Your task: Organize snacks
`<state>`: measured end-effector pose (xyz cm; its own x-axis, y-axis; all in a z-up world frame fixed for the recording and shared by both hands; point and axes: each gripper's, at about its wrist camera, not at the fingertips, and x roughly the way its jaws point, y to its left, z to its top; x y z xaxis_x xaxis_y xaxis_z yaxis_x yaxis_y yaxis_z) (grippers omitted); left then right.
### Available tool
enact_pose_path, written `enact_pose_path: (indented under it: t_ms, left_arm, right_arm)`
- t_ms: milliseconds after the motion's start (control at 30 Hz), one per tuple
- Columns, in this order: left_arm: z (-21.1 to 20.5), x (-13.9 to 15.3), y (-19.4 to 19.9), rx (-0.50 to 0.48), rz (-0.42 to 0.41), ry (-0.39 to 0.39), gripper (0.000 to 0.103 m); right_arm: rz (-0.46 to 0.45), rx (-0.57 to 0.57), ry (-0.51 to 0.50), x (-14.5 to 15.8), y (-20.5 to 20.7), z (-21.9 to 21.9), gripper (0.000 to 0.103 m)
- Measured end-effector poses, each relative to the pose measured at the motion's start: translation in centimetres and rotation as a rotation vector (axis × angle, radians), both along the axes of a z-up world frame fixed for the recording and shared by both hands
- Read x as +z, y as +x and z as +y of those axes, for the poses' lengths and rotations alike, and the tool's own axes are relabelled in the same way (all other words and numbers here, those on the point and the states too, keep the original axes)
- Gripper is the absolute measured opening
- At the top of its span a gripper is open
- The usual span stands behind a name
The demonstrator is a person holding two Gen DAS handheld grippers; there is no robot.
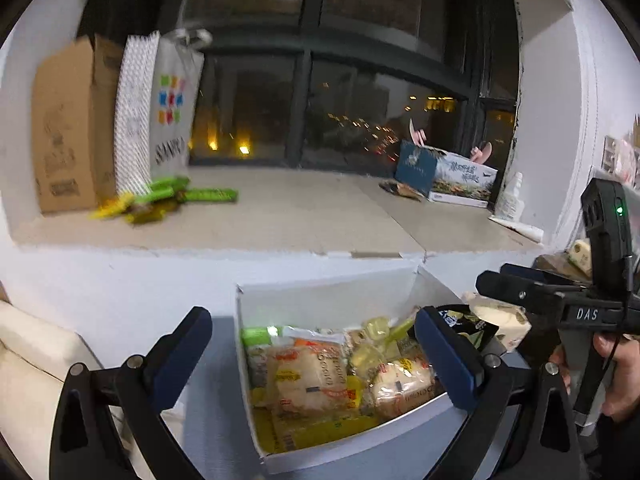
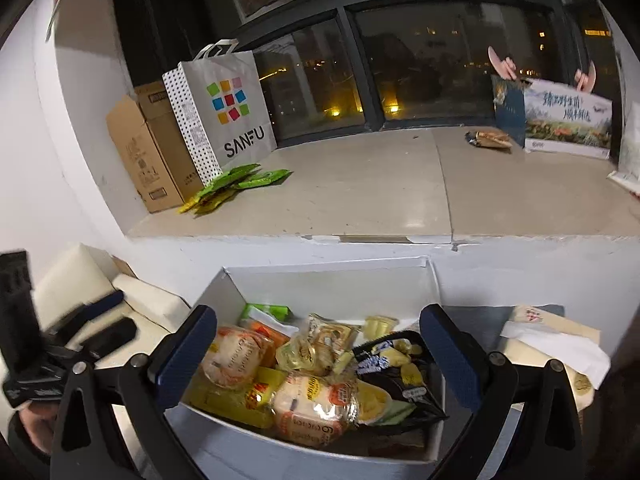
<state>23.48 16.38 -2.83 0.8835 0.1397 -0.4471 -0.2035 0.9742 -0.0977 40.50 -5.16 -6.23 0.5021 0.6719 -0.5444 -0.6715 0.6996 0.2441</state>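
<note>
Both of my claws hang above the white box (image 2: 434, 280) of snacks, and both stand wide apart with nothing between the pads. In the right wrist view my right claw (image 2: 320, 356) frames the middle of the box: the black snack bag (image 2: 394, 376) lies just inside the right-hand finger (image 2: 448, 356), low and right of centre, its long axis running from upper left to lower right. The clear bread packet (image 2: 316, 404) lies at the bottom centre, closest to me, and a second bread packet (image 2: 236, 352) sits beside the left-hand finger.

In the left wrist view my left claw (image 1: 314, 356) sits further to the left, so the box fills only the right half of its gap; the box's left wall is about midway between the fingers. My right claw shows there at the right edge of the frame, held over the box's right end, well above the snacks.

So I judge the right claw the nearer one for the black bag, reaching down and slightly right. The green and yellow packets (image 2: 236, 186) lie far off on the window ledge (image 2: 360, 192), upper left of the frame, beside the paper bag (image 2: 224, 108); that pile looks like one sorted group.
</note>
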Motion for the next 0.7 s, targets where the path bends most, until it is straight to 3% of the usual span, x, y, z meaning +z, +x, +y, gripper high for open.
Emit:
enact_pose_path:
  t_ms: [100,267,367,467,700]
  left_arm:
    - [-2.0,1.0,-1.8,0.013,-0.02,0.078,0.103]
    - [-5.3,1.9,-5.4,-0.002,-0.033,0.106,0.103]
    - [-6.6,2.2,-7.9,-0.035,-0.029,0.058,0.103]
    - [-7.7,2.5,-10.8,-0.078,-0.041,-0.001,0.103]
    - [-11.4,2.3,-17.9,-0.085,-0.052,0.005,0.103]
  right_arm:
    - [-0.065,-0.013,-0.032,0.5,-1.6,-0.2,0.103]
    - [-0.184,-0.034,-0.11,1.5,-5.7,-1.1,0.103]
    - [-0.268,-0.007,-0.109,2.3,-9.3,-2.3,0.103]
    - [-0.279,0.038,-0.053,3.1,-12.8,-4.3,0.103]
    - [-0.31,0.083,-0.046,2.8,-20.5,-8.6,0.103]
